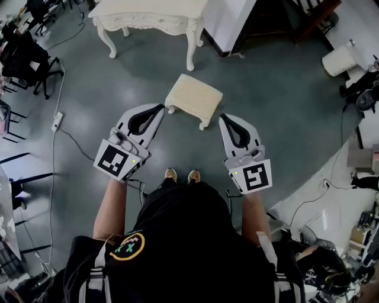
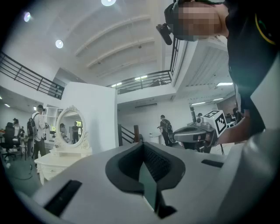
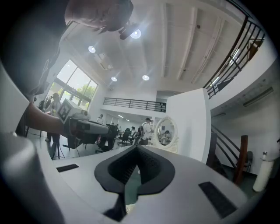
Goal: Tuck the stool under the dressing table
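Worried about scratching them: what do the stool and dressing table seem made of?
Stool: cream seat with a woven, fabric-like texture, probably upholstered; pale carved legs, likely painted wood.
Dressing table: cream, matte-looking, carved apron and curved legs, likely painted wood.

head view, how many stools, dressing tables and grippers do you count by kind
cream cushioned stool: 1
white carved dressing table: 1
grey handheld grippers: 2, left gripper and right gripper
total: 4
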`<state>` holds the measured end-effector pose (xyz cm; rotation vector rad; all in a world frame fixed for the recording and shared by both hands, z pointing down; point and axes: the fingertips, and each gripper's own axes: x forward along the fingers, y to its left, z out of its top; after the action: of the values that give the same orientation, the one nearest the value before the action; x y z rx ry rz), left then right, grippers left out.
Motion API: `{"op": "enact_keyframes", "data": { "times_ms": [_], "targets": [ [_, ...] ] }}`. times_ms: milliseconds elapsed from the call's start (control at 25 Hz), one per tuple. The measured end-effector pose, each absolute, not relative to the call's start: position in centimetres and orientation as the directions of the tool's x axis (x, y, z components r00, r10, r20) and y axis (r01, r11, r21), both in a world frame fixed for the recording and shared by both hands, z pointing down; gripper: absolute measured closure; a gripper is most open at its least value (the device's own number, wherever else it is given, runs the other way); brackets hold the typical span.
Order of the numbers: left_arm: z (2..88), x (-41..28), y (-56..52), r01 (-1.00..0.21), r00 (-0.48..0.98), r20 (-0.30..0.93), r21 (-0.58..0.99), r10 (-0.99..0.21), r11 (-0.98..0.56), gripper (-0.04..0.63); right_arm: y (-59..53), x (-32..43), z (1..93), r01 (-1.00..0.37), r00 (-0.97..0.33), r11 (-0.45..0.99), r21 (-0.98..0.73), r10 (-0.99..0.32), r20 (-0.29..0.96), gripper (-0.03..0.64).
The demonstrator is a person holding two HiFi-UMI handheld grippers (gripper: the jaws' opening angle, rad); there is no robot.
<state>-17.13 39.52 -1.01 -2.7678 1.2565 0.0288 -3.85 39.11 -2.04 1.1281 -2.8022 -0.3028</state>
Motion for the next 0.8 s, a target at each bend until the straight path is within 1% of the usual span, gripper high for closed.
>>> {"op": "enact_keyframes", "data": {
  "times_ms": [120,280,520,800],
  "targets": [
    [-1.9,-16.6,39.5,-0.755,0.656,-0.067,-0.052,-0.752,-0.654,0.578,39.0,-3.7,-2.2,-0.672,-0.72,0.706,0.226,-0.693,0.024,0.595],
    [-0.8,-17.1,39.5,-0.752,0.658,-0.048,-0.094,-0.751,-0.653,0.578,39.1,-3.7,-2.1,-0.669,-0.721,0.706,0.232,-0.692,0.025,0.595],
    [-0.8,-17.0,39.6,-0.745,0.667,-0.059,-0.09,-0.743,-0.661,0.578,39.1,-3.6,-1.9,-0.669,-0.721,0.706,0.233,-0.693,0.031,0.595],
    [-2.1,-15.5,40.0,-0.728,0.686,-0.098,-0.054,-0.721,-0.684,0.577,39.0,-3.9,-1.6,-0.665,-0.722,0.706,0.244,-0.691,0.035,0.594]
  ]
}}
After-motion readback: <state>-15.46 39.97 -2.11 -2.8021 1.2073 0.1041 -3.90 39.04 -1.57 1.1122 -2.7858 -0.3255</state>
